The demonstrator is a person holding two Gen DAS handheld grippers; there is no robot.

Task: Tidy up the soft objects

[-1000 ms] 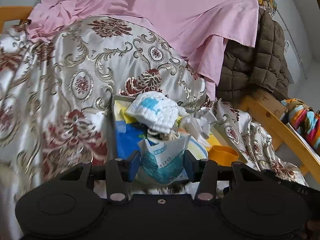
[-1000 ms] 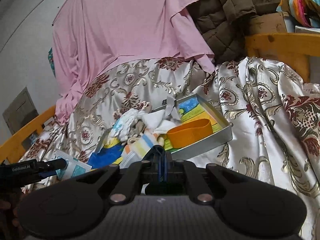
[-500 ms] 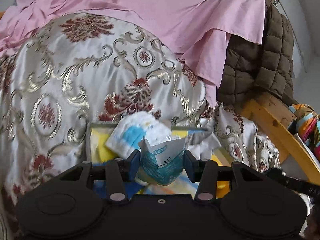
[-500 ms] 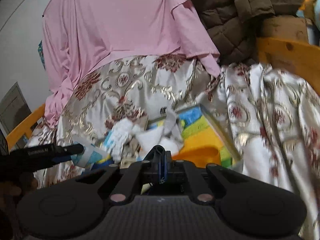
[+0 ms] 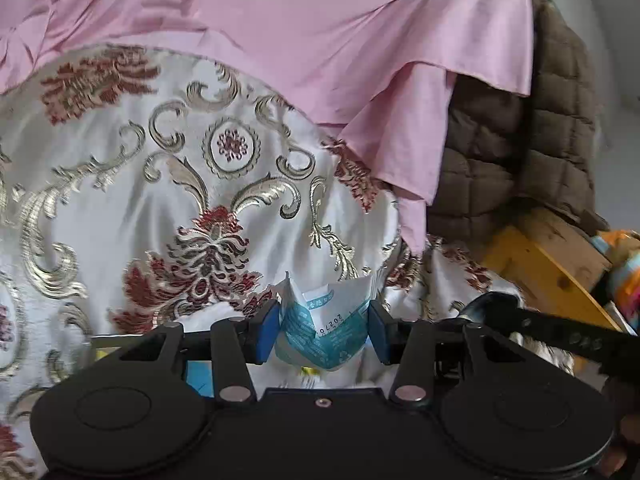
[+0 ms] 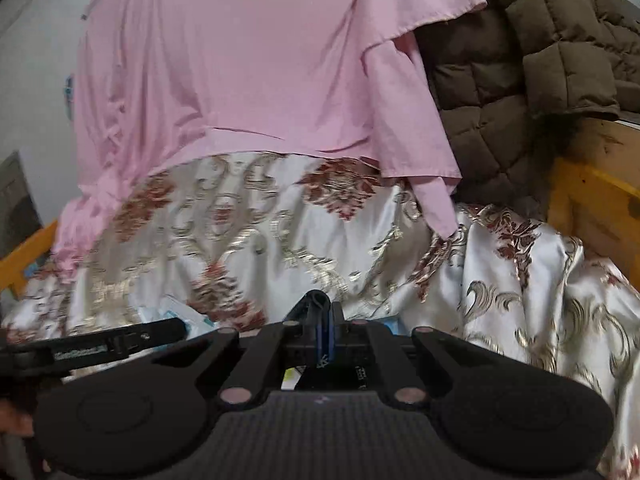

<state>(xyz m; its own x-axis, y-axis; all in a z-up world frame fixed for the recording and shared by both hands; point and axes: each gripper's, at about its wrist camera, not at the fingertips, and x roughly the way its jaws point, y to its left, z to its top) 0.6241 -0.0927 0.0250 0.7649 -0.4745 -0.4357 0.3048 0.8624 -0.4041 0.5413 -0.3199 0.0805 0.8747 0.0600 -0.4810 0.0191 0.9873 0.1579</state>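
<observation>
Left gripper [image 5: 324, 330]: blue pads clamped on crumpled teal-and-white plastic tissue packet [image 5: 325, 328], held above shiny white satin bedspread with gold and maroon scrolls [image 5: 168, 200]. Right gripper [image 6: 320, 320]: jaws pressed together, nothing between. Pink cotton sheet [image 5: 320, 40] drapes over bedspread; brown quilted jacket [image 5: 520, 152] beside it.

A soft white-and-teal tissue packet [image 5: 324, 330], printed with small text and a date code, stands upright and squeezed, its crumpled top flaring open. It sits in the near centre, raised in front of the silvery, red-flowered satin cloth [image 5: 168, 184].
</observation>
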